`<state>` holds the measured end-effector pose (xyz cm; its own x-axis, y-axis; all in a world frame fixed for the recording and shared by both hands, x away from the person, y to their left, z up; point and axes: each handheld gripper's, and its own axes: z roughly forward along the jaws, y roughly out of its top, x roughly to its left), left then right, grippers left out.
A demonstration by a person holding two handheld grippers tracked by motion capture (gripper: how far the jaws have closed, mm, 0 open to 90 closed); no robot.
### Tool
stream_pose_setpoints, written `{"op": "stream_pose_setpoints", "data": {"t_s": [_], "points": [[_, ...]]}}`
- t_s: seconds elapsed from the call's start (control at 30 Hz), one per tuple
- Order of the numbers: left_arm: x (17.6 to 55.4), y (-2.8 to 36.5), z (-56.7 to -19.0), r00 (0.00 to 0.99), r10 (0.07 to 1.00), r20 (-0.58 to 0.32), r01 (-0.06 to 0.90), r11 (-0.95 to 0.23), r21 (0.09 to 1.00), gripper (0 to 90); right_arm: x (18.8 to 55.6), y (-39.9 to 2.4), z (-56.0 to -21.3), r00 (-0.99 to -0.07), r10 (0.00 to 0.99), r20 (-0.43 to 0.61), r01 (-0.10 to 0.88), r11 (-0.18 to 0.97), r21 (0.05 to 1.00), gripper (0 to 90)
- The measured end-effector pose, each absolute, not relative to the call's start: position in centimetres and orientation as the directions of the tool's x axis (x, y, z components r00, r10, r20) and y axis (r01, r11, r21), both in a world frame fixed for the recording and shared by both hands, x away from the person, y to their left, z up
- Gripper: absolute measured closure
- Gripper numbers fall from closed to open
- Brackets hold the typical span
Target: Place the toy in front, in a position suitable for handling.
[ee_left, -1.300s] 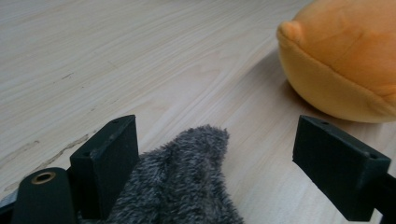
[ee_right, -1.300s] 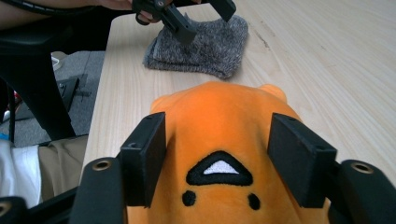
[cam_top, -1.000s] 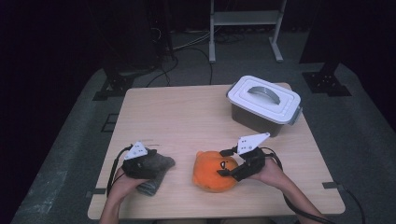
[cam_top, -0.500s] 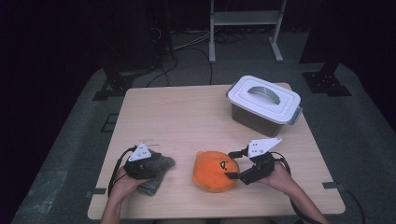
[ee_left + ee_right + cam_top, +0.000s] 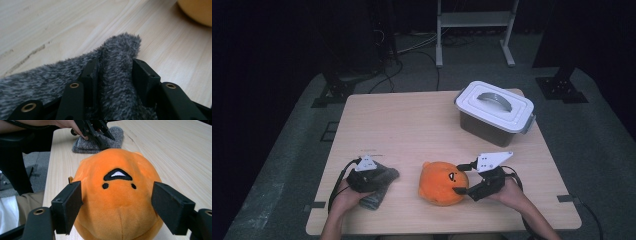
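Both tongs sit low in the high view: the left gripper (image 5: 379, 175) at lower left on a fuzzy grey knitted cloth (image 5: 377, 190), the right gripper (image 5: 462, 177) just right of centre, spread around a round orange plush toy (image 5: 441, 182); a white-lidded grey plastic box (image 5: 494, 112) stands upper right on the pale wooden table (image 5: 412, 125). Left gripper view: jaws pinch a raised fold of cloth (image 5: 117, 65) at centre. Right gripper view: jaws stand wide either side of the toy (image 5: 117, 195), its stitched face upside down at centre.

The high view looks forward and down on the whole light wooden table (image 5: 412, 125). Both gripper views sit low and close: the left faces a fuzzy grey cloth (image 5: 117, 72), the right a round orange plush toy (image 5: 117, 195), with that cloth at 12 o'clock.
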<state>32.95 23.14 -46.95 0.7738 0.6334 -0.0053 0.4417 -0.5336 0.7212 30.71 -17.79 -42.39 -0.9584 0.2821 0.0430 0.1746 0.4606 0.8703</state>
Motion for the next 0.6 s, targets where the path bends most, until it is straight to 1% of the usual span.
{"op": "stream_pose_setpoints", "data": {"t_s": [0.13, 0.37, 0.6], "points": [[32.94, 23.03, -46.98, 0.771, 0.637, 0.011, 0.44, -0.546, 0.713, 60.7, 30.67, -17.83, -42.4, -0.957, 0.288, 0.038, 0.173, 0.459, 0.871, 23.6], [33.0, 23.03, -46.99, 0.763, 0.645, 0.036, 0.435, -0.554, 0.709, 70.5, 30.63, -17.94, -42.31, -0.955, 0.296, 0.028, 0.169, 0.462, 0.87, 23.3], [33.1, 23.38, -47.0, 0.757, 0.653, 0.014, 0.445, -0.531, 0.721, 76.4, 30.52, -18.21, -42.44, -0.952, 0.305, 0.024, 0.172, 0.469, 0.866, 22.9]]}}
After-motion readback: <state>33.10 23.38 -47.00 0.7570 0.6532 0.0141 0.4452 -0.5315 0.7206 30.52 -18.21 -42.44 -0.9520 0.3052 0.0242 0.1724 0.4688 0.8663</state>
